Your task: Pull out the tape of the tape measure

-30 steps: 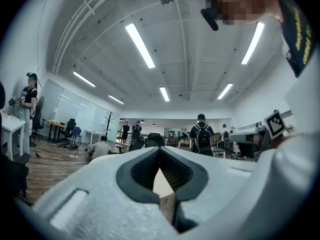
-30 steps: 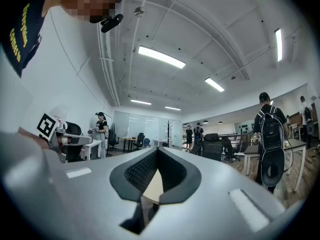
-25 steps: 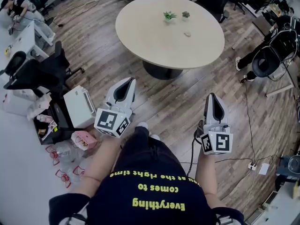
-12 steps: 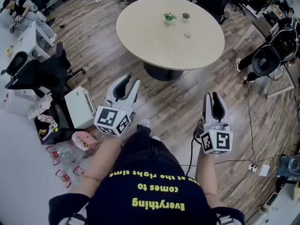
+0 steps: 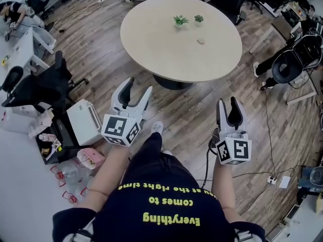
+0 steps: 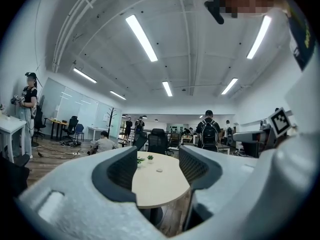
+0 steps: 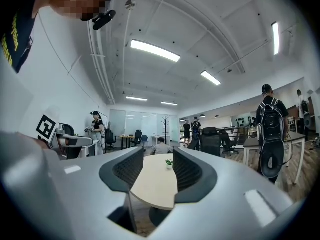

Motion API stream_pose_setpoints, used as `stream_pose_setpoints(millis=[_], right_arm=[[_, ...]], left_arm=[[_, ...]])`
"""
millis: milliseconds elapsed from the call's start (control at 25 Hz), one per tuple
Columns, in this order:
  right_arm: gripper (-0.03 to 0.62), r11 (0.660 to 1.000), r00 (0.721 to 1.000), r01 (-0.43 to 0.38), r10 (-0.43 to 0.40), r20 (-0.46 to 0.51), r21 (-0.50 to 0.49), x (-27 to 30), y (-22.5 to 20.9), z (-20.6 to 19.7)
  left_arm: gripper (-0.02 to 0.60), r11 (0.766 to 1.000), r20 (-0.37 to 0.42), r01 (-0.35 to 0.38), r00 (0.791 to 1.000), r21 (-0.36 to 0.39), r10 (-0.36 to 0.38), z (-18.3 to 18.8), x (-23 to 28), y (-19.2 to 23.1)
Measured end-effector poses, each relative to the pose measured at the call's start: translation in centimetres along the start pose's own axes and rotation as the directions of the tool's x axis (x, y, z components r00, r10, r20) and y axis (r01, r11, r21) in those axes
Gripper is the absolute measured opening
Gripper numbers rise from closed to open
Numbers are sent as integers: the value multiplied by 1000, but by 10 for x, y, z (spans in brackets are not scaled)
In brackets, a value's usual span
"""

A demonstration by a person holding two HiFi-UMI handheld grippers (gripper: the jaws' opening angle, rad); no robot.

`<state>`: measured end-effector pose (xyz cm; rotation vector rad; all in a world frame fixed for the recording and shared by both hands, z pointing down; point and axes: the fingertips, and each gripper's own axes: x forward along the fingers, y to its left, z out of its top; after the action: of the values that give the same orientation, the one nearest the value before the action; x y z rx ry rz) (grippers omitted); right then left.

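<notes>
Left gripper [image 5: 137, 87] and right gripper [image 5: 227, 103] have just been spreading their fingers and stand open, empty, aimed at the round bench [image 5: 161, 47], where a small pale object [image 5: 201, 41], possibly the tape measure, lies well apart from both, so no pulling yet.

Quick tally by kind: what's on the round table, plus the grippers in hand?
Potted plants: 2
Small pale object, too small to identify: 1
Grippers: 2, the left gripper and the right gripper; the jaws of both have just been opening, with nothing between them
Total: 5, with 3 of them on the round table
</notes>
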<state>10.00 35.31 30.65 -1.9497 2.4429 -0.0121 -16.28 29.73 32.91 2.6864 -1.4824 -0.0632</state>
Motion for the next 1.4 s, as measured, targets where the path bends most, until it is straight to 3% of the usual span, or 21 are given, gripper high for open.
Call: stream_pose_setpoints(millis=[560, 1000, 1400], right_arm=[[239, 997, 998, 68, -67, 17, -26, 157, -25, 12], [261, 994, 994, 107, -108, -26, -28, 210, -35, 3], [262, 999, 999, 32, -32, -29, -8, 285, -64, -7]], left_arm=[[291, 998, 2, 55, 999, 5, -55, 13, 150, 96], [304, 996, -17, 89, 996, -11, -89, 5, 207, 131], [305, 1000, -37, 17, 999, -14, -17, -4, 261, 156]])
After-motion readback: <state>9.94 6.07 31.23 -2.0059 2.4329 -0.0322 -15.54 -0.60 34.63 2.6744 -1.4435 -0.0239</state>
